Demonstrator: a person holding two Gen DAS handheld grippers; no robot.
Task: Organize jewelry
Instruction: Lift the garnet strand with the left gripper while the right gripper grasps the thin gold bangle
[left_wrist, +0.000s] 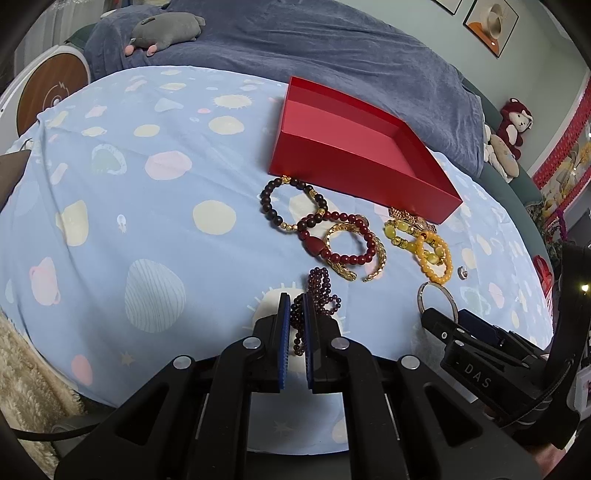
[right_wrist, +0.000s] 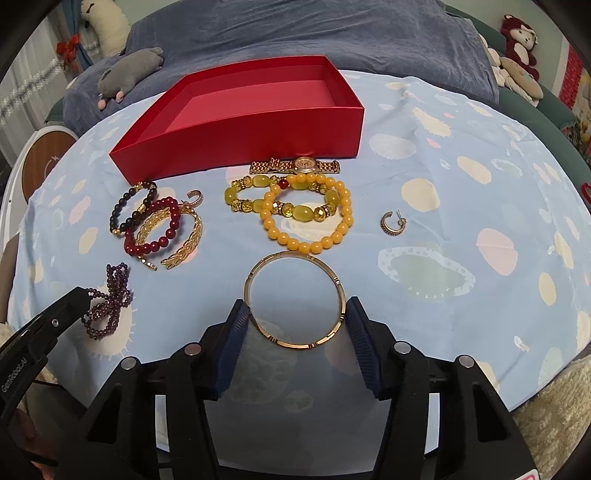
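An open red box (right_wrist: 240, 147) (left_wrist: 332, 162) stands empty at the back of the blue patterned cloth. My left gripper (left_wrist: 296, 308) is shut on a purple bead bracelet (left_wrist: 321, 284), whose loops spill onto the cloth; in the right wrist view the left gripper (right_wrist: 79, 295) grips the same bracelet (right_wrist: 110, 306) at lower left. My right gripper (right_wrist: 297, 310) straddles a thin gold bangle (right_wrist: 295, 252) lying flat, both pads touching its sides. The bangle (left_wrist: 448, 295) also shows at lower right in the left wrist view.
In front of the box lie a dark bead bracelet (right_wrist: 125, 206), a red bead bracelet (right_wrist: 162, 221), a gold leaf cuff (right_wrist: 184, 240), yellow bead bracelets (right_wrist: 306, 221), a gold watch (right_wrist: 295, 166) and a hoop earring (right_wrist: 391, 223). Blue blanket and plush toys lie behind.
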